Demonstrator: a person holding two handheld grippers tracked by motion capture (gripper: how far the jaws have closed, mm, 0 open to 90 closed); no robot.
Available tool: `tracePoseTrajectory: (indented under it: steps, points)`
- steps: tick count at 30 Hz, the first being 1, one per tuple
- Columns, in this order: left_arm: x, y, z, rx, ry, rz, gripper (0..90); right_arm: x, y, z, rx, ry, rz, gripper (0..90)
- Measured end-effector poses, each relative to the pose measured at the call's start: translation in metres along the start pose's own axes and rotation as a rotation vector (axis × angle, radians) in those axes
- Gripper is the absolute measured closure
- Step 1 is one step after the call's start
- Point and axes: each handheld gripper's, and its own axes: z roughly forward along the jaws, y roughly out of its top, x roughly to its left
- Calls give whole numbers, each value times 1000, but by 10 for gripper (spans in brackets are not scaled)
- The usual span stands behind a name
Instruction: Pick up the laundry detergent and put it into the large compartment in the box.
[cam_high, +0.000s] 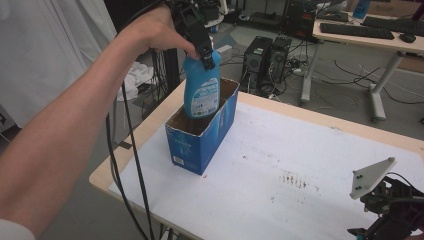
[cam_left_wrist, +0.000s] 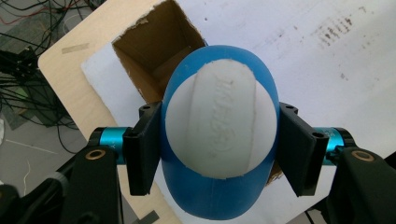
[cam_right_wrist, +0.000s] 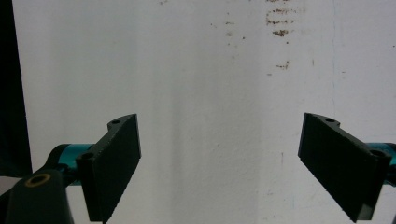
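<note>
A blue bottle with a white cap hangs upright, its lower part inside an open-topped blue cardboard box at the table's left. My left gripper is shut on the bottle's top and points down. In the left gripper view the two black jaws press both sides of the blue bottle, whose white cap faces the camera, above the brown inside of the box. My right gripper rests at the table's near right corner, and in its own view my right gripper stands open over bare white tabletop.
The white-covered table has small dark stains near its middle. Cables trail from the left gripper past the table's left edge. Behind the table stand computer towers on the floor and a desk with keyboards.
</note>
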Motion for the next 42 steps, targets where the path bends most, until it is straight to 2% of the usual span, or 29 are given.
tracePoseTrajectory:
  steps: [3,5,6,8,10,12,13,16,19,20,21,22,23,24,38,42]
  points:
    - [0,-5,12,14,-2,10,383,0,0,1,-6,2,-6,122]
    - [0,-5,12,14,-2,10,383,0,0,2,3,6,-5,122]
    - [-1,-9,22,20,-7,17,383,0,0,2,3,6,-5,122]
    - [-1,-9,22,20,-7,17,382,0,1,2,3,3,-5,122]
    - [1,-16,43,41,-25,27,382,0,1,4,2,3,2,122]
    - [1,-19,53,46,-32,34,382,0,1,5,6,6,-1,122]
    - [1,-19,53,46,-32,34,382,-1,1,5,6,7,-5,122]
    - [0,-24,69,49,-43,43,382,0,1,7,8,10,-1,122]
    - [0,-25,73,52,-49,41,382,0,1,7,9,10,-2,122]
    - [0,-28,83,60,-58,48,382,0,0,8,8,12,-6,122]
    - [0,-28,83,60,-58,48,382,0,0,8,8,12,-6,122]
    - [0,-31,89,64,-64,52,382,1,1,9,10,12,6,122]
    - [0,-31,89,64,-64,52,382,1,1,9,10,12,6,122]
    - [0,-33,96,68,-72,64,382,1,1,10,10,15,-3,122]
    - [1,-48,130,94,-83,95,381,0,-1,13,15,20,5,122]
    - [0,-48,130,82,-81,109,381,-1,-1,14,19,22,5,122]
